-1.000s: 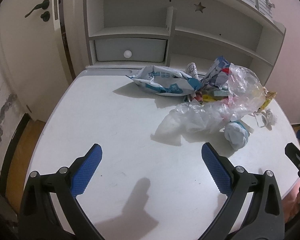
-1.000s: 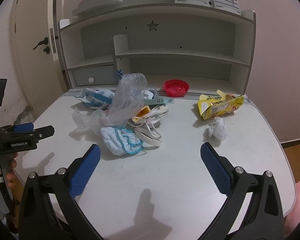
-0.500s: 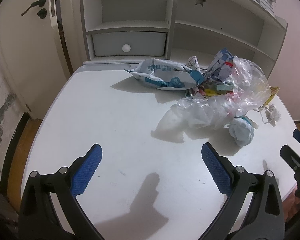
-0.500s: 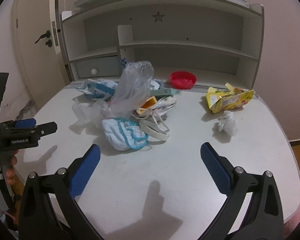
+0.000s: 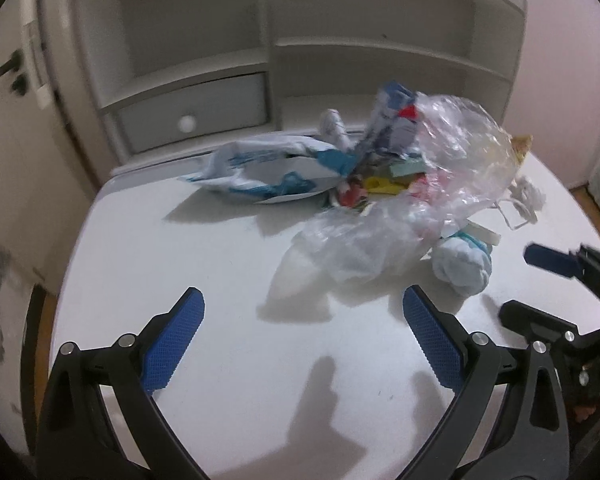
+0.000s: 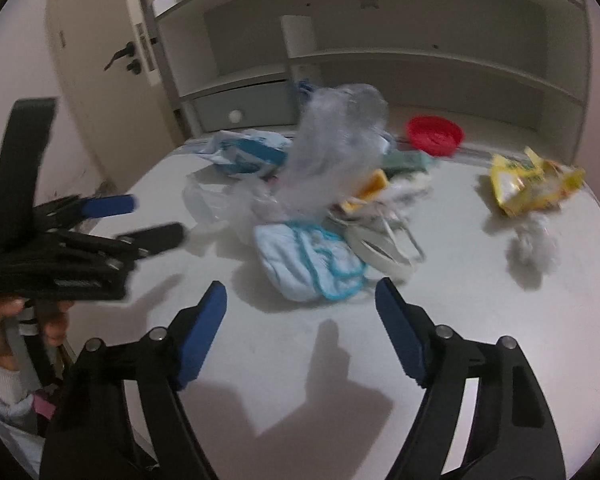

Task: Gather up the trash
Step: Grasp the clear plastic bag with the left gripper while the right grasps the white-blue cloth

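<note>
A heap of trash lies on the white table (image 5: 160,240): a clear plastic bag (image 5: 400,232), a blue-and-white packet (image 5: 268,172) and a light blue crumpled bundle (image 6: 308,264). My left gripper (image 5: 300,300) is open just short of the bag's near end, with nothing between its pads. My right gripper (image 6: 300,290) has its jaws closing. The blue bundle's near edge sits at its fingertips, and the pads do not touch it. Each gripper shows in the other's view, the right gripper (image 5: 536,286) at the edge and the left gripper (image 6: 152,218) held by a hand.
A yellow wrapper (image 6: 532,188) and a crumpled white tissue (image 6: 536,244) lie apart at the right. A white strap ring (image 6: 380,244) rests beside the bundle. A red bowl (image 6: 434,136) sits under the shelf unit (image 6: 420,52) at the table's back. A door (image 6: 100,60) stands at left.
Both grippers have come closer to the pile and to each other. The right jaws have narrowed. The left view has rolled, and the pile now looks tilted.
</note>
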Tool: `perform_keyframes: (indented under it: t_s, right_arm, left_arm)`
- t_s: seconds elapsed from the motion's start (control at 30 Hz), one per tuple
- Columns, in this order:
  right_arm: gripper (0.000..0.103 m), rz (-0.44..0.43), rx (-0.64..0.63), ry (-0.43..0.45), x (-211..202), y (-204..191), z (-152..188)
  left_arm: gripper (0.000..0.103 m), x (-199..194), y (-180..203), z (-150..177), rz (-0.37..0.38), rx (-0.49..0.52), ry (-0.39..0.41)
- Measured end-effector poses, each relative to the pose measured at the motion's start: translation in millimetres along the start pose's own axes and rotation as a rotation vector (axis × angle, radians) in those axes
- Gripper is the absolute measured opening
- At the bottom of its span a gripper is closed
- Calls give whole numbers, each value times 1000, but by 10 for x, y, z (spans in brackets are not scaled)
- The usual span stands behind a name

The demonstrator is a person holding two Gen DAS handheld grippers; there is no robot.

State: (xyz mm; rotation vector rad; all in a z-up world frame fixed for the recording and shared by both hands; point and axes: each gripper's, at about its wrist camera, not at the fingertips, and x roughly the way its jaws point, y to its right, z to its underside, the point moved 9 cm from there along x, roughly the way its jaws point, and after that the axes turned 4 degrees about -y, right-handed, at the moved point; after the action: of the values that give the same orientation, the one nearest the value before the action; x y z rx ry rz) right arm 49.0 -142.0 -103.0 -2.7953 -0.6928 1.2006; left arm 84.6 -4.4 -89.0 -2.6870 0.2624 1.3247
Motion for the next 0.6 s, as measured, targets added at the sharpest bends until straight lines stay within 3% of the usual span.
perform_keyframes:
  t_s: [0.03, 0.17, 0.3, 0.33, 0.37, 0.4, 0.47, 0.5, 0.53, 0.57, 0.6]
  right_arm:
    - [71, 4, -17, -3, 27, -18, -38]
    - [48, -15, -64, -52, 209, -65, -95]
    - [38, -25, -92, -84, 353, -91, -85]
    - [34, -28, -97, -87, 361, -93, -81]
    - [21, -37, -99, -94, 374, -96, -76]
    - [14, -52, -92, -100, 377, -91, -70]
    - [12, -70, -81, -104, 376, -76, -60]
    - [11, -62, -86, -104, 373, -70, -56]
    - [10, -59, -87, -102, 366, -65, -47]
    - [9, -57, -87, -99, 365, -51, -48]
    - [8, -57, -84, -90, 341, -47, -51]
  left_arm:
    - [97, 35, 20, 3, 10, 8, -14]
    - [96, 206, 90, -58, 62, 25, -38]
    - [92, 312, 166, -179, 110, 29, -33]
    - [85, 339, 193, -213, 123, 32, -32]
    - [68, 371, 217, -252, 137, 35, -33]
    - [58, 394, 254, -267, 162, 33, -35]
    - [28, 439, 324, -280, 276, 3, -39]
    - [22, 425, 358, -287, 372, -28, -24]
    - [14, 419, 358, -294, 409, -48, -15]
    - [7, 418, 336, -296, 407, -62, -11]
    - [6, 392, 305, -304, 369, -53, 8]
